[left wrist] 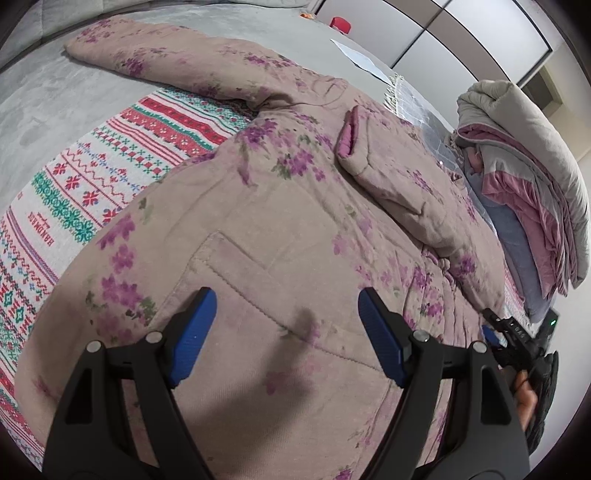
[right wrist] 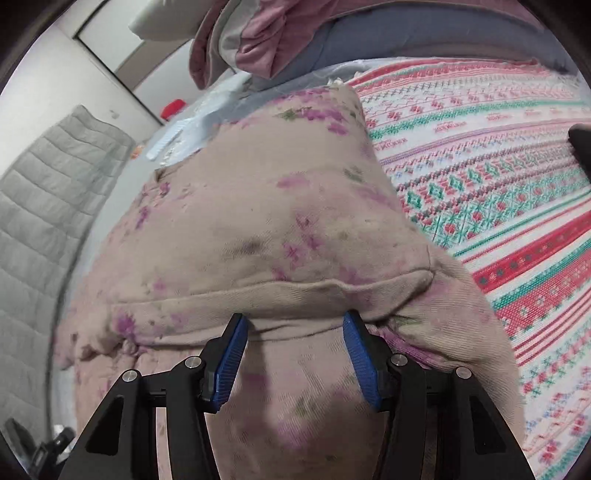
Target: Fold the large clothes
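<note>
A beige padded coat [left wrist: 295, 206] printed with purple flowers and green leaves lies over a white blanket [left wrist: 74, 192] banded in red and teal cross-stitch motifs; beside the coat, pink-and-grey bedding [left wrist: 524, 192]; gripper pads [left wrist: 192, 336] blue.

Patterned knitted blanket [left wrist: 74, 192] over grey bedsheet [left wrist: 55, 92]; piled bedding [left wrist: 524, 184] beside it; red object [left wrist: 341, 25] beyond.

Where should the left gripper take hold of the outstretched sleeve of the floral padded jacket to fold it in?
Best near the cuff end of the outstretched sleeve, pinching across its width from the far, outer side. It lies flat and straight on the grey sheet, away from the floral padded jacket body, so it should swing inward. The left gripper is open above the pocket.
</note>
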A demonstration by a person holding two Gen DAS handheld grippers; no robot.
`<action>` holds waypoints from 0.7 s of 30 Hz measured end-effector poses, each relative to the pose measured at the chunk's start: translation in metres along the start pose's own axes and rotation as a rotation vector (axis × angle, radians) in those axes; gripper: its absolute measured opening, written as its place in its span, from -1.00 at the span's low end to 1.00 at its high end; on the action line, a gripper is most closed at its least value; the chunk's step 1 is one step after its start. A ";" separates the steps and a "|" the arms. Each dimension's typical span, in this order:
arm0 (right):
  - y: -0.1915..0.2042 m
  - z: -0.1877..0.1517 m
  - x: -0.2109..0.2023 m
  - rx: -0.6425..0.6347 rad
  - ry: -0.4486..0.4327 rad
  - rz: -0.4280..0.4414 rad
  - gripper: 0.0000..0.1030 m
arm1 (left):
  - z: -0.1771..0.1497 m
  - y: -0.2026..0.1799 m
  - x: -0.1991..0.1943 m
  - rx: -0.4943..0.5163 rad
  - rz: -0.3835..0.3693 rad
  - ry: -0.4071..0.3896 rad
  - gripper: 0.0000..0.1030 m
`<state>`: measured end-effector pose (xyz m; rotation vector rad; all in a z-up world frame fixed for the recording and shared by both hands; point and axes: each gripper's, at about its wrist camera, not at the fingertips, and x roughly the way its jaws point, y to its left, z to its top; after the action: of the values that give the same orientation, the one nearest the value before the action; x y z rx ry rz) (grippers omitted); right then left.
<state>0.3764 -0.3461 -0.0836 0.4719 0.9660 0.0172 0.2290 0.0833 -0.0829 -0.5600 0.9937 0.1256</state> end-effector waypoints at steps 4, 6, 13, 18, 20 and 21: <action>0.038 -0.009 -0.031 -0.062 0.009 0.017 0.08 | 0.002 0.000 0.002 0.006 0.007 -0.002 0.54; 0.048 -0.019 -0.051 -0.042 -0.001 0.038 0.08 | 0.002 0.000 0.002 0.007 0.004 0.001 0.54; 0.030 -0.073 -0.101 0.111 0.068 0.137 0.09 | 0.006 -0.005 -0.004 0.048 0.000 -0.045 0.54; 0.007 -0.101 -0.126 0.180 0.016 0.123 0.20 | 0.015 -0.016 -0.012 0.080 -0.033 -0.072 0.54; 0.006 -0.107 -0.122 0.130 0.009 0.107 0.22 | 0.021 -0.026 -0.012 0.108 -0.034 -0.081 0.54; 0.003 -0.110 -0.119 0.124 0.004 0.093 0.23 | 0.026 -0.033 -0.009 0.121 -0.033 -0.075 0.54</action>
<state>0.2208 -0.3280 -0.0410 0.6307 0.9520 0.0428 0.2556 0.0692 -0.0521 -0.4572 0.9124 0.0560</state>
